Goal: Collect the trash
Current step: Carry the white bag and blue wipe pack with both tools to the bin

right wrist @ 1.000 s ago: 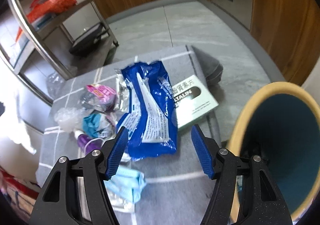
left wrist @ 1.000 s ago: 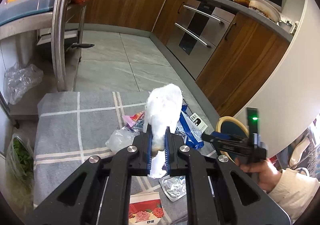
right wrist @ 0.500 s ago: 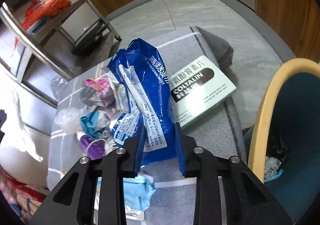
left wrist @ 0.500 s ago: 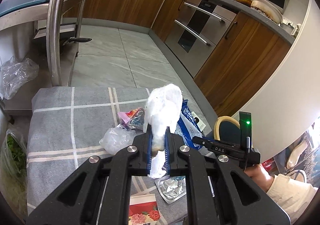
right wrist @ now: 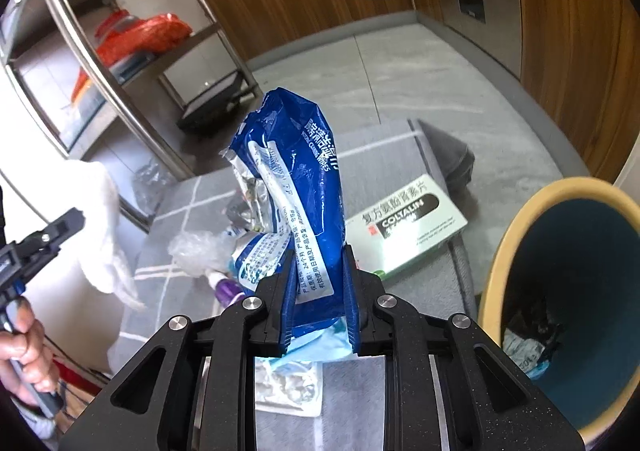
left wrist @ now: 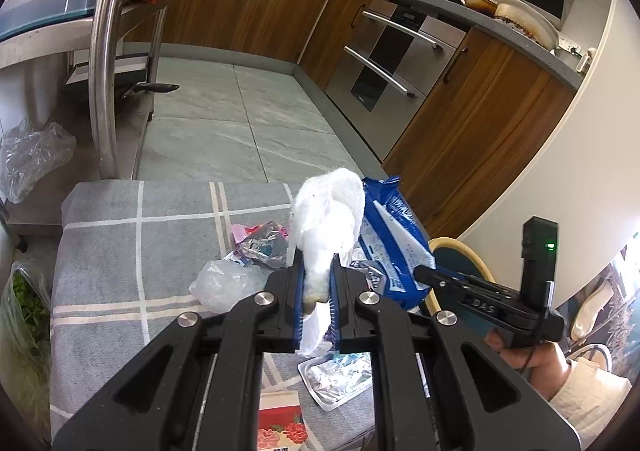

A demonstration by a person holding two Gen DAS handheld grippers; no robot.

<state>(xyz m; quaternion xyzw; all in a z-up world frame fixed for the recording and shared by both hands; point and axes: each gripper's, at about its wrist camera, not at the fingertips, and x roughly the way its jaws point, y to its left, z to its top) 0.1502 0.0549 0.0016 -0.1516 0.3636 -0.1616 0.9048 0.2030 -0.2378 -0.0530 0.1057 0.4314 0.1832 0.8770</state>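
Observation:
My left gripper [left wrist: 316, 271] is shut on a crumpled white tissue [left wrist: 328, 211], held above the grey checked cloth [left wrist: 120, 235]. My right gripper [right wrist: 318, 255] has its jaws closing, and its pads press on the lower end of a blue wrapper [right wrist: 296, 179]. The wrapper stands up off the cloth. In the left wrist view the same blue wrapper [left wrist: 396, 247] shows just right of the tissue. A bin with a tan rim [right wrist: 508, 235] and a dark blue inside stands at the right, with some trash at its bottom.
On the cloth lie a green-and-white medicine box [right wrist: 408, 227], a clear plastic scrap [left wrist: 228, 283], a foil blister tray [left wrist: 340, 375], a light blue mask [right wrist: 316, 351] and a red packet [left wrist: 280, 423]. A steel rack [left wrist: 104, 51] stands at the left, wooden cabinets behind.
My right gripper's jaws closed from wide apart onto the blue wrapper and lifted it off the cloth. The left gripper has kept the tissue and barely moved.

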